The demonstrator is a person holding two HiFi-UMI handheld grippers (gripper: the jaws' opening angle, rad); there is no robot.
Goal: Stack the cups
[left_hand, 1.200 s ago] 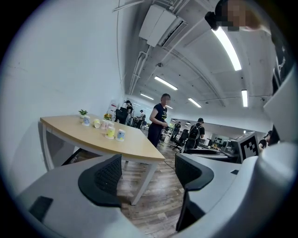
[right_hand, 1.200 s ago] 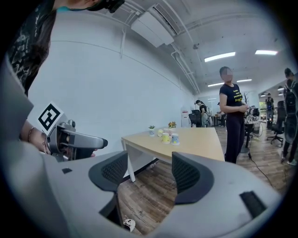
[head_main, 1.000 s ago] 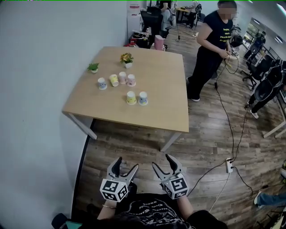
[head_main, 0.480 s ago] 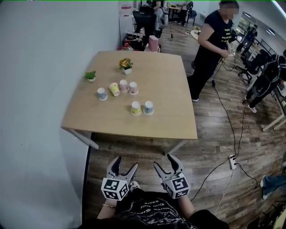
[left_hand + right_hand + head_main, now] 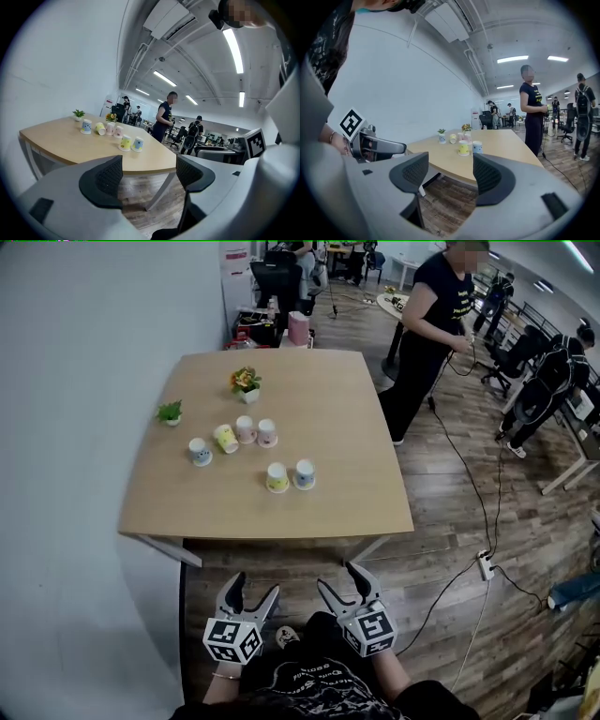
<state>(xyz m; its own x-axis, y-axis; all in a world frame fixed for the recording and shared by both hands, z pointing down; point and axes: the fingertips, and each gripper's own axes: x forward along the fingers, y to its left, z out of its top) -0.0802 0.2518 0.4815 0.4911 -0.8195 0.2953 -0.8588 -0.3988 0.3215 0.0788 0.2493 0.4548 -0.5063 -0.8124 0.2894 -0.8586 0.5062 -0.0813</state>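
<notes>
Several paper cups stand upside down on a wooden table (image 5: pixel 337 399): a yellow cup (image 5: pixel 277 478) and a blue cup (image 5: pixel 305 474) nearest me, two pink cups (image 5: pixel 256 431) behind them, a yellow cup (image 5: pixel 225 438) lying on its side, and a blue cup (image 5: pixel 200 452) at the left. The same cups (image 5: pixel 131 143) (image 5: pixel 469 147) show small in both gripper views. My left gripper (image 5: pixel 252 594) and right gripper (image 5: pixel 338 579) hang open and empty over the floor, well short of the table's front edge.
Two small potted plants (image 5: pixel 245 383) (image 5: pixel 170 412) stand at the table's back left. A white wall runs along the left. A person (image 5: pixel 427 329) stands by the table's far right corner. Cables and a power strip (image 5: pixel 485 565) lie on the wooden floor at the right.
The view has come closer to the table, which now sits lower and nearer in the head view. Both grippers stay open in front of the body.
</notes>
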